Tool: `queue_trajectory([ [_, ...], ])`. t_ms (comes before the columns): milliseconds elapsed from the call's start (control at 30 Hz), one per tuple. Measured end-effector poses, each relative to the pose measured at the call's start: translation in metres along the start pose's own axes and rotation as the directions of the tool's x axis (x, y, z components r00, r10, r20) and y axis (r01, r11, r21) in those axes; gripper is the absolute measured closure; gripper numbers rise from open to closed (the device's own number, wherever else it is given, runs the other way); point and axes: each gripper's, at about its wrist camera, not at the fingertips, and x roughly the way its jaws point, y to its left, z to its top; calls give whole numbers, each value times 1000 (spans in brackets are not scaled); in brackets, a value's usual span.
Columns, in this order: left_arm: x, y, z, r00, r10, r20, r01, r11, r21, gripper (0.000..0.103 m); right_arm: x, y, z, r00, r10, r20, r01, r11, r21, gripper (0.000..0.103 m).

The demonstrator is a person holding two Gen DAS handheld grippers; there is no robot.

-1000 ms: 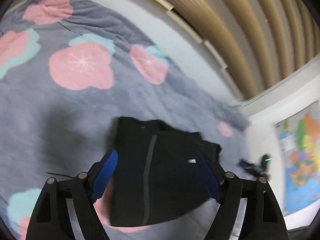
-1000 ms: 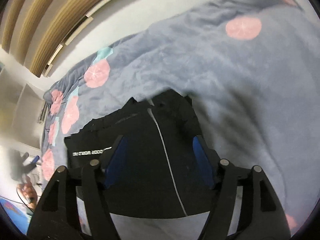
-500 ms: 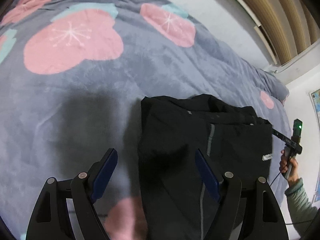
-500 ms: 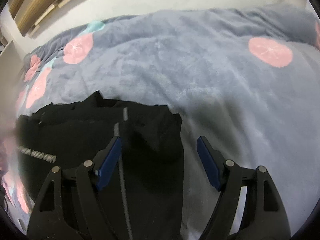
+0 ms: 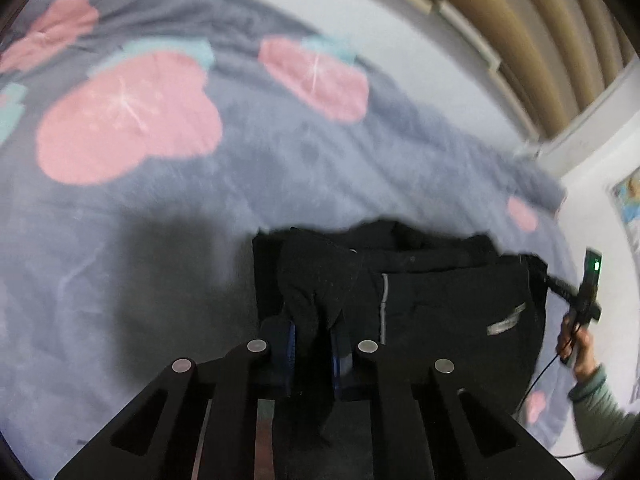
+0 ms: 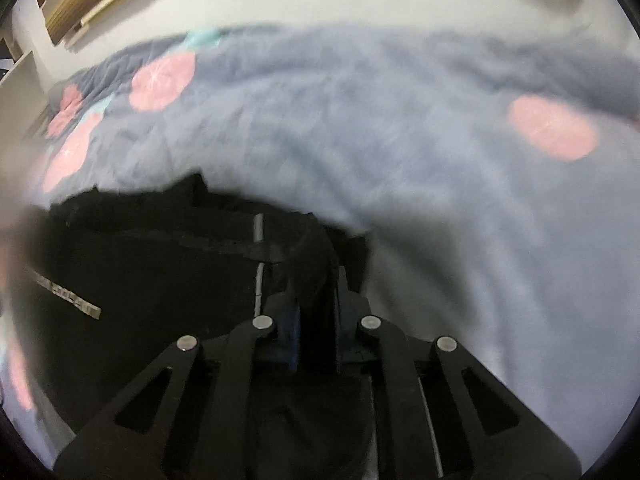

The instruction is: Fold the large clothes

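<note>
The blanket is grey-blue with large pink flower blotches edged in teal at the upper left of the frame. The jacket at lower centre is black, with a pale grey zip line and a small white label. Both grippers are black with blue pads. Beige slats fill the upper right.

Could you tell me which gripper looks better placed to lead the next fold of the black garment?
Neither clearly. The left gripper and the right gripper are each shut on a pinch at a side edge of the black garment, which lies on the grey blanket. They probably fold together.
</note>
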Motion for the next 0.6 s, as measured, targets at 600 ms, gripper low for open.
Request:
queue_trajectory([
  [600,127,25,48,960,265,-86,-273,956,-106,83,174,11,42,954,-199,-222,203,979,-6,97],
])
